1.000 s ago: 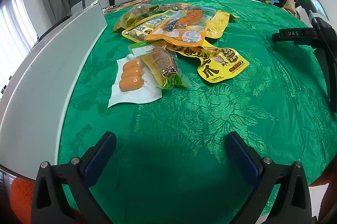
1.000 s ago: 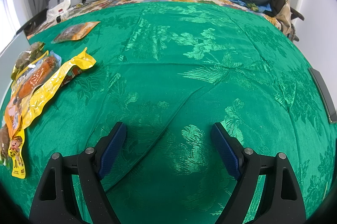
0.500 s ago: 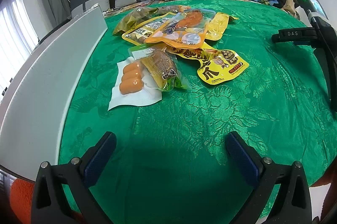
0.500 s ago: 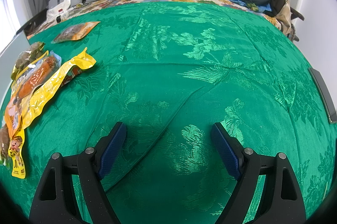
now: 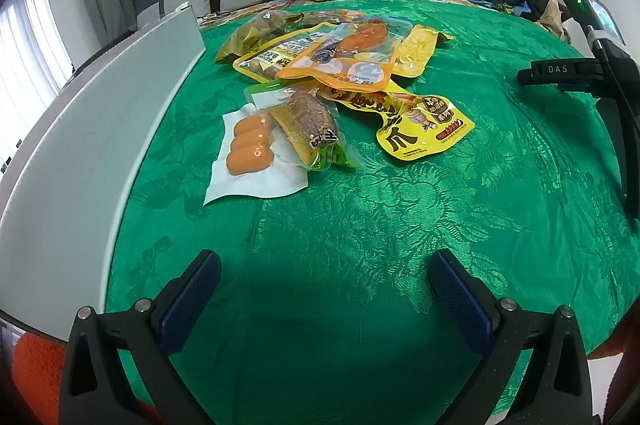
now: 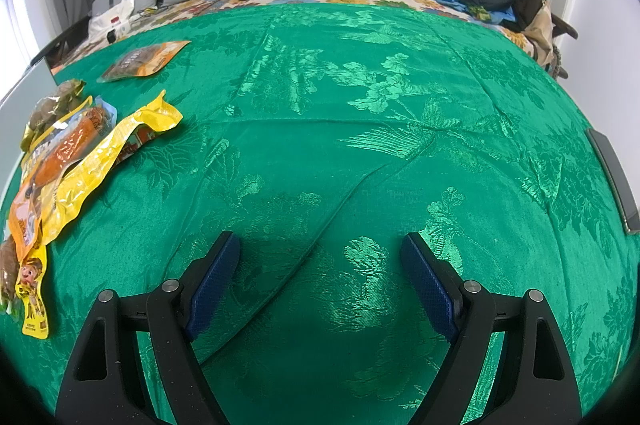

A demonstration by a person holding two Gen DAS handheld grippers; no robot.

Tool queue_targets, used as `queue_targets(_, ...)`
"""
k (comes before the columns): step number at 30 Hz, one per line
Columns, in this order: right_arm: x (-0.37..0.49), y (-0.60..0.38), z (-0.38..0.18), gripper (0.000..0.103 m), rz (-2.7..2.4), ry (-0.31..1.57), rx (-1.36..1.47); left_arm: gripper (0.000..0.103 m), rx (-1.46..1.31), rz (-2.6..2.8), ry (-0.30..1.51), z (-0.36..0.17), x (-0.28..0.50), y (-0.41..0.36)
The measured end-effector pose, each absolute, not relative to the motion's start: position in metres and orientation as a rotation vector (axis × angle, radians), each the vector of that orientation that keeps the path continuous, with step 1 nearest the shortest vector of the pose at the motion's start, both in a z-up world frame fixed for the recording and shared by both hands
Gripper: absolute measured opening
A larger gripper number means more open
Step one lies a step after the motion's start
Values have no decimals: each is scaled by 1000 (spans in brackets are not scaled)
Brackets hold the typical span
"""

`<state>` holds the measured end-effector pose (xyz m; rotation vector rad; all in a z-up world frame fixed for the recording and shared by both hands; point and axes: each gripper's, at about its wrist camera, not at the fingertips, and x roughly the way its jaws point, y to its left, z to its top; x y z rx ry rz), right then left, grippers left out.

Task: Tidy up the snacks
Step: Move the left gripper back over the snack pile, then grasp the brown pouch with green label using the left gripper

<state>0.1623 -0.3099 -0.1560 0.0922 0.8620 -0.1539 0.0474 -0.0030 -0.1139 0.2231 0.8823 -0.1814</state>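
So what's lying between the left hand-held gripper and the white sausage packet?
Nothing but bare green tablecloth separates the open left hand-held gripper from the white sausage packet, as the left wrist view shows.

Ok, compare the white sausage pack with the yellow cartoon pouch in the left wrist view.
The white sausage pack shows three orange sausages through clear film on plain white backing; the yellow cartoon pouch is printed and hides its contents. The sausage pack lies nearest the white panel, partly under a corn pack; the pouch lies farther right, tucked under an orange pouch. Both lie flat on the green cloth.
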Motion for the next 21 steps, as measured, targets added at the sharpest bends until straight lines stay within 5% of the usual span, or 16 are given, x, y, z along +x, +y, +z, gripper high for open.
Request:
queue_targets(16,163,-310,-156,86,-154,862,92,103,157,-209,960,-114,56,5)
queue_targets(21,162,-310,-156,86,-154,862,92,103,63,-270,922,-76,66,26)
